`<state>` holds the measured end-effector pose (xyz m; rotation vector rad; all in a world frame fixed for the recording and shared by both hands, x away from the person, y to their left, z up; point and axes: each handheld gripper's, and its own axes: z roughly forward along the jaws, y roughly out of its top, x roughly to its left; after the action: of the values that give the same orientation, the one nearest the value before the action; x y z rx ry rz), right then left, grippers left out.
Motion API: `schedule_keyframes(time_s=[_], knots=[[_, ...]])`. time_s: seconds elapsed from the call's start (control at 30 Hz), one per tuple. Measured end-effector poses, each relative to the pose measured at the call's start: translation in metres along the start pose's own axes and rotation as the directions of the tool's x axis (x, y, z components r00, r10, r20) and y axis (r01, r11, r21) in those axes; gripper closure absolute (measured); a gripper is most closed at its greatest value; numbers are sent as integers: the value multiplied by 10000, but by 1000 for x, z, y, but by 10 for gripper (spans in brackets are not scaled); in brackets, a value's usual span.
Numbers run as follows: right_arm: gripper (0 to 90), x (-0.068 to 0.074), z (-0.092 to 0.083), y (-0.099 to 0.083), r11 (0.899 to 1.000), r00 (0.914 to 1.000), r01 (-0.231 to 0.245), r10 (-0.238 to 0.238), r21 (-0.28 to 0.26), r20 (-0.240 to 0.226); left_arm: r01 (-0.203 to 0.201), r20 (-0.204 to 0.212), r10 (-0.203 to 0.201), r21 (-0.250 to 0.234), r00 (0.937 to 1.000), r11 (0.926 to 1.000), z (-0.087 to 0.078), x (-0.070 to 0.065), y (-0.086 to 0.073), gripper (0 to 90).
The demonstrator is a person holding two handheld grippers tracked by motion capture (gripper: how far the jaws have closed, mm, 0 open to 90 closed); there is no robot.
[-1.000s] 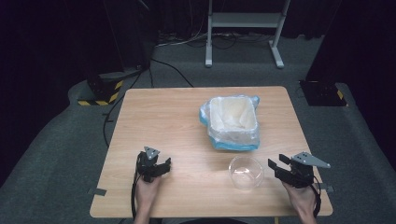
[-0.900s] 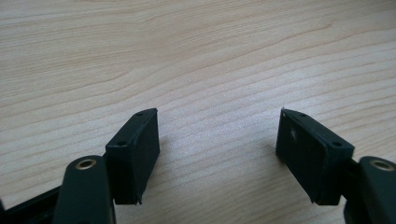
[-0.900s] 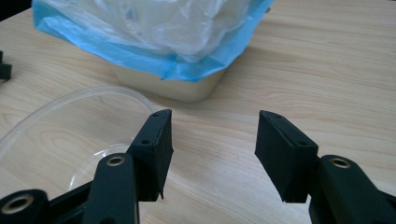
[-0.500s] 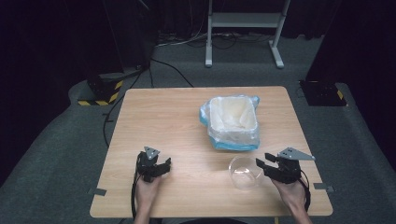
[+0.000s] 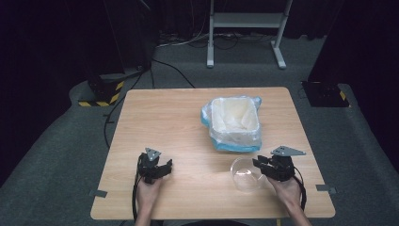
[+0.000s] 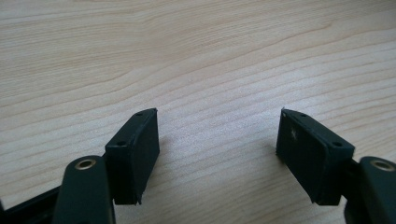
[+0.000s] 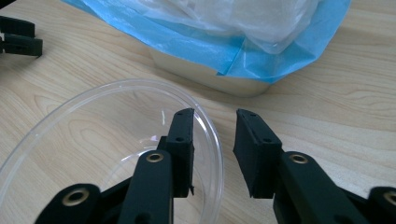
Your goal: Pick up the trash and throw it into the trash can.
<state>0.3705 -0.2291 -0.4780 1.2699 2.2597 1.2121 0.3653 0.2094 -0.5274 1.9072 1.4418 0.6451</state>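
A clear plastic bowl (image 5: 244,174) stands on the wooden table (image 5: 164,122) near its front right. My right gripper (image 5: 259,165) straddles the bowl's right rim. In the right gripper view one jaw is inside the bowl (image 7: 93,121) and the other outside, with the rim in the gap between them. The jaws of the right gripper (image 7: 215,114) have just been closing, but space still shows on both sides of the rim. My left gripper (image 5: 164,165) rests at the front left, and its jaws (image 6: 219,112) stand wide open over bare wood.
A small bin (image 5: 234,121) lined with a white bag over a blue one stands just beyond the bowl, close to the right gripper. The left gripper (image 7: 16,35) shows far off in the right gripper view. A metal stand's legs (image 5: 244,42) are on the floor behind the table.
My right gripper has moved left to the bowl and its jaws have narrowed around the rim. The left gripper has stayed put.
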Motion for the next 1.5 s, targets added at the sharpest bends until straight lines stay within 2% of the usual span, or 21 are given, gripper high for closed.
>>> schedule_keyframes(time_s=[0.13,0.3,0.63,0.8,0.93,1.37,1.5], knots=[[743,-2,3,-1,9999,9999,-64,66,160,-142,1,1,-1,-1,10000,10000,0,0,0,296],[820,-1,3,-1,9997,9998,90,-85,240,-193,0,10,0,9,10000,10000,0,0,0,296],[842,2,-8,3,9994,9991,203,-213,-278,-365,-2,9,2,9,10000,10000,0,0,0,296],[844,6,-17,7,9978,9983,545,-552,-385,-174,-3,9,3,8,10000,10000,0,0,0,296],[845,8,-26,9,9968,9980,626,-629,-507,-51,-1,1,1,2,10000,10000,0,0,0,296],[845,4,-49,26,9945,9976,671,-657,-802,202,-3,11,3,6,10000,10000,0,0,0,296],[844,2,-59,38,9927,9974,718,-703,-973,185,-4,-1,4,-1,10000,10000,0,0,0,296]])
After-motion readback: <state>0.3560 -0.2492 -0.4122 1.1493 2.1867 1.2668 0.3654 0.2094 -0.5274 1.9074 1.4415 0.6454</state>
